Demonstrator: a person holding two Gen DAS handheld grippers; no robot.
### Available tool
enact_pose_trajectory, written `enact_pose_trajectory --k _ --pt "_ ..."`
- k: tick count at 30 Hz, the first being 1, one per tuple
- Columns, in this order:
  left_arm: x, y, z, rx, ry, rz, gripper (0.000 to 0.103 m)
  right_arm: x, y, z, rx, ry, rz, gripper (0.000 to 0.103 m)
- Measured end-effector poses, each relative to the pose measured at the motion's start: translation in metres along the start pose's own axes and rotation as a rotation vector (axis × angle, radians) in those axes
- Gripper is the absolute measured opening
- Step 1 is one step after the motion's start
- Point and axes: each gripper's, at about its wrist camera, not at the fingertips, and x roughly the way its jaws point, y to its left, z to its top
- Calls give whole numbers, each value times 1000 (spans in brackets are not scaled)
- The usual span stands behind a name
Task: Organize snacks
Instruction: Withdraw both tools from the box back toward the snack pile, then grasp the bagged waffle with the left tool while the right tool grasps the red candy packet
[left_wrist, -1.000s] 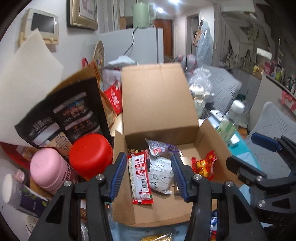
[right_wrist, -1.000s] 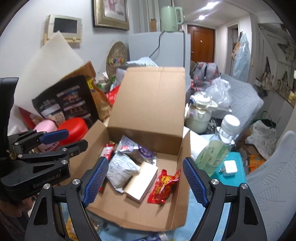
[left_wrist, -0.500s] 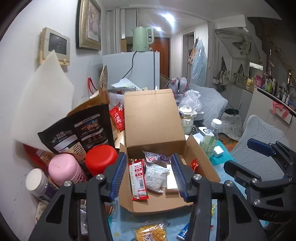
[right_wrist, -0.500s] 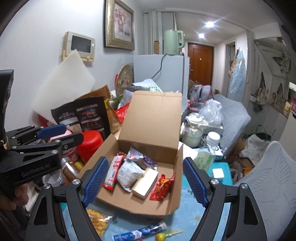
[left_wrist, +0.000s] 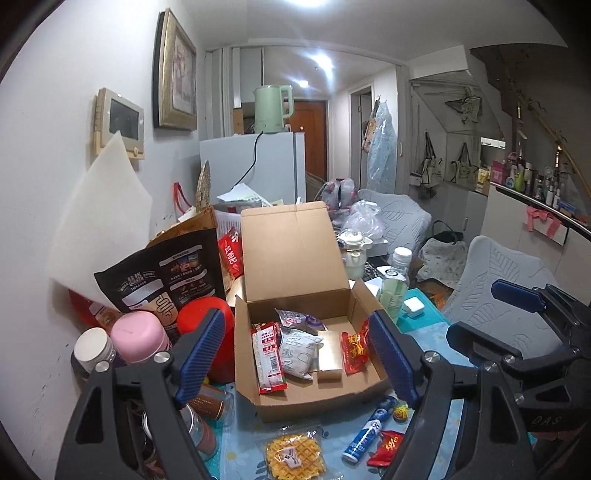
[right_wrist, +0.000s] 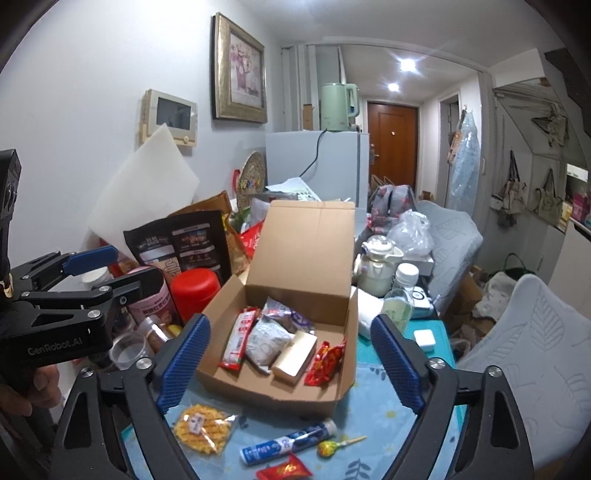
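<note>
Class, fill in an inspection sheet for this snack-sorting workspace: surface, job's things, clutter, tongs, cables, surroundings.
Surface: table with a blue flowered cloth, crowded along its wall side.
Job's things: open cardboard box holding several snack packets; waffle packet, blue tube, lollipop and red sachet lie on the cloth in front of it.
Clutter: red jar, pink jar, black pouch, bottle, white pot.
Tongs: left tongs open, just widened, nothing between them; right tongs open, just widened, nothing held.
Cables: black cord hanging from the green kettle down the fridge.
Surroundings: framed picture, wall panel, grey chair, brown door.
</note>
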Motion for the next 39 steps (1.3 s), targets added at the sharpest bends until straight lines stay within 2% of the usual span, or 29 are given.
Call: enact_pose_trajectory --k 5,14,24,28,39 --pt "-19 -7 -12 12 -21 -20 91 -19 1 -13 10 -12 -12 94" --pt "-37 -20 -43 42 -7 -78 91 -40 6 -47 20 1 -22 94" --pt "-30 -28 -87 36 86 -144 91 -49 10 -92 39 43 -35 94" --pt "-23 -32 -106 46 130 -176 91 -44 7 -116 70 89 -25 94" --pt "11 -28 -157 30 247 -174 91 -5 2 -174 111 244 -24 94"
